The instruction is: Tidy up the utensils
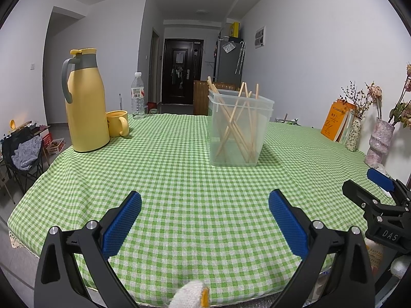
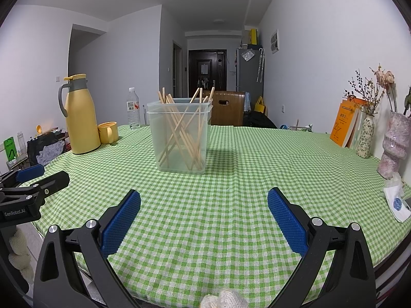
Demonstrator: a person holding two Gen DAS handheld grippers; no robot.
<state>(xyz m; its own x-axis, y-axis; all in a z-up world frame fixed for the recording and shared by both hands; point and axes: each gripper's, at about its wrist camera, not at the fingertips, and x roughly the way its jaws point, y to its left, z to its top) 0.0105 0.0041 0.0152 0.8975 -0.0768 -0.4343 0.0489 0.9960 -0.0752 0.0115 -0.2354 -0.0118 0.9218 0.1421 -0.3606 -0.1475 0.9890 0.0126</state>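
Observation:
A clear plastic container (image 1: 237, 131) (image 2: 181, 136) stands upright on the green checked tablecloth (image 1: 179, 179) (image 2: 244, 179), mid-table. Several wooden chopsticks (image 1: 240, 125) (image 2: 183, 131) lean crossed inside it, tips above the rim. My left gripper (image 1: 205, 202) hovers open over the near table edge, well short of the container, nothing between its blue pads. My right gripper (image 2: 204, 201) is likewise open and empty, with the container ahead and slightly left. Each gripper shows at the other view's side: the right one (image 1: 380, 192), the left one (image 2: 30, 179).
A yellow thermos jug (image 1: 86, 102) (image 2: 79, 115), yellow mug (image 1: 118, 123) (image 2: 108, 132) and water bottle (image 1: 138, 95) (image 2: 133, 109) stand at the far left. Vases with dried flowers (image 2: 393, 143) and orange books (image 2: 344, 124) line the right wall. A tissue packet (image 2: 397, 200) lies at right.

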